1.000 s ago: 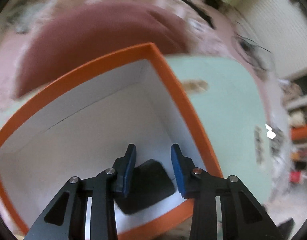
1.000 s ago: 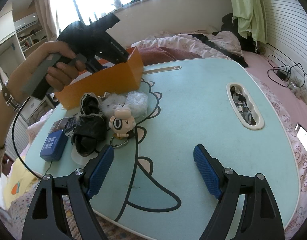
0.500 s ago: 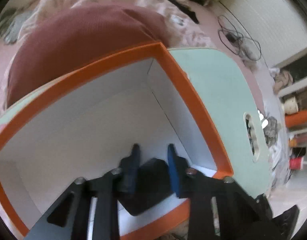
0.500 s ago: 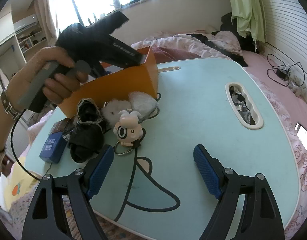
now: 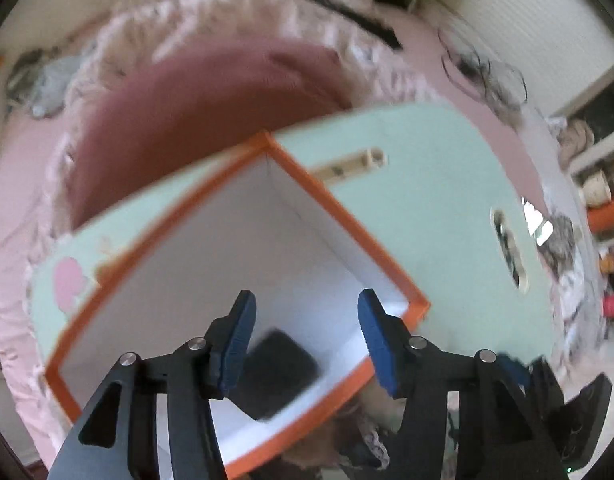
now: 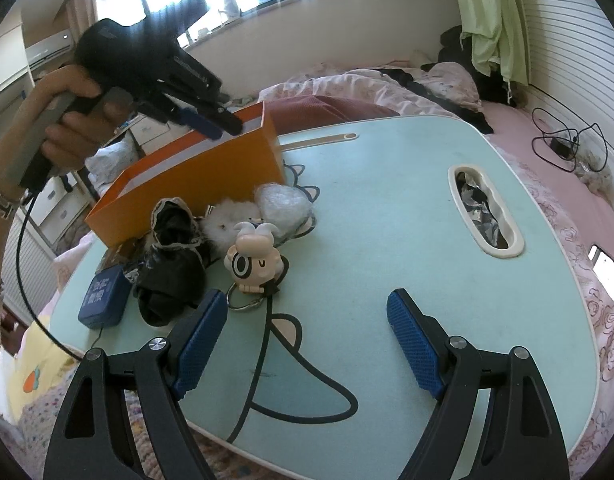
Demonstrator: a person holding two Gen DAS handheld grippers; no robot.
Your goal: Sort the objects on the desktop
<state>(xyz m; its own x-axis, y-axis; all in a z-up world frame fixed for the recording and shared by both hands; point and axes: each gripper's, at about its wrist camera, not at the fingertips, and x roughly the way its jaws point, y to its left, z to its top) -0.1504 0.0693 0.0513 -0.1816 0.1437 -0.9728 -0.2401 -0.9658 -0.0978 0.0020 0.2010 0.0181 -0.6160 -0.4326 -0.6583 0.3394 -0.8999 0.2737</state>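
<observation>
Left tongs: the left gripper (image 5: pixel 305 332) points steeply down over the orange cardboard box with white inner walls (image 5: pixel 339 208); its blue-padded jaws are opening and nothing is pressed between them
Black item: a flat black rounded-square object (image 5: pixel 281 372) lies on the white floor of the box, near the front wall, below the gap of the left jaws and free of the pads
Left hand: a hand (image 6: pixel 73 120) grips the grey handle of the black tool, held above the box's far corner in the right wrist view
Right tongs: the right gripper (image 6: pixel 307 344) has its jaws wide apart and empty, above a bare part of the tabletop
Table: a pale mint-green lap table with a cartoon dinosaur drawn in black line (image 6: pixel 387 208) rests on a pink flowered bed; an oval cut-out handle sits near its right edge
Box position: at the table's far left corner
Unsorted pile: just in front of the box lie a black crumpled lace-edged cloth (image 6: pixel 173 256), a white fluffy pompom (image 6: pixel 227 220), a clear crinkled plastic bag (image 6: pixel 283 204) and a cream cartoon sheep keychain with a metal ring (image 6: pixel 253 260)
Blue pouch: a small dark blue fabric pouch with white print (image 6: pixel 103 298) sits at the table's left edge, touching the black cloth
Behind: a maroon cushion (image 5: pixel 195 112) lies beyond the box
</observation>
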